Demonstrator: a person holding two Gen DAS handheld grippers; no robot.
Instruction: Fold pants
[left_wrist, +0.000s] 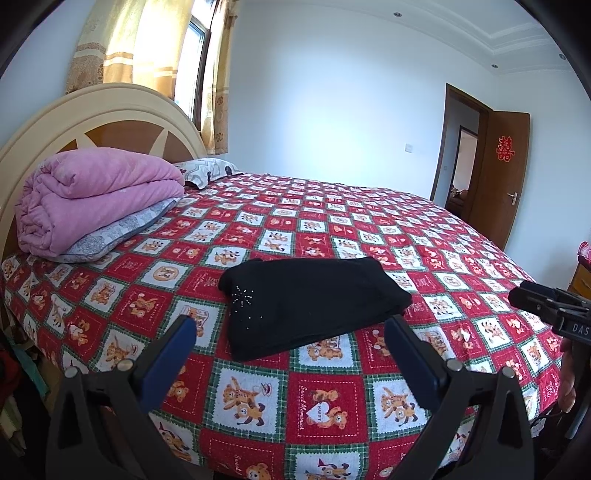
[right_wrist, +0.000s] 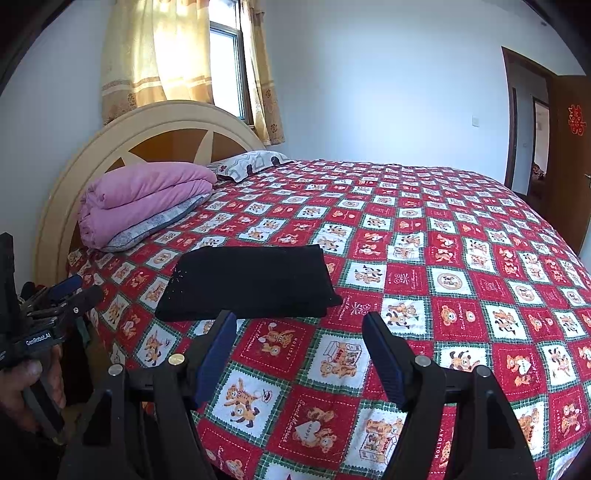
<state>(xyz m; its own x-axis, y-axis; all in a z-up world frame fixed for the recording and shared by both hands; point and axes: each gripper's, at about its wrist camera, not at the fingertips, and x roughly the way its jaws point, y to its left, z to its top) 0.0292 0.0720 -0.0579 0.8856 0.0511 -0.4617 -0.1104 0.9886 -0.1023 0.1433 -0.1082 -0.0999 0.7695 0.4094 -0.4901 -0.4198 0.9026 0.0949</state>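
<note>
Black pants (left_wrist: 310, 302) lie folded into a flat, thick rectangle on the bed (left_wrist: 424, 236), near its front edge and a little left of the middle, resting on a sheet of red and white squares printed with cartoon bears. A small burst of shiny studs shows on the near left part of the cloth. The left tongs (left_wrist: 290, 326) hang just in front of the pants with their blue pads spread wide and nothing between them. The right tongs (right_wrist: 299, 325) sit a little further right, over bare sheet beside the near right corner of the pants, and they too are released, gripping nothing. At the far left, by the rounded cream and brown headboard (right_wrist: 155, 125), a rolled pink quilt (left_wrist: 96, 195) rests on a grey patterned pillow (left_wrist: 122, 230), with a second pillow (right_wrist: 251, 164) just beyond. Yellow curtains (right_wrist: 147, 55) cover a bright window behind, and a brown door (left_wrist: 511, 177) stands open at the far right.
</note>
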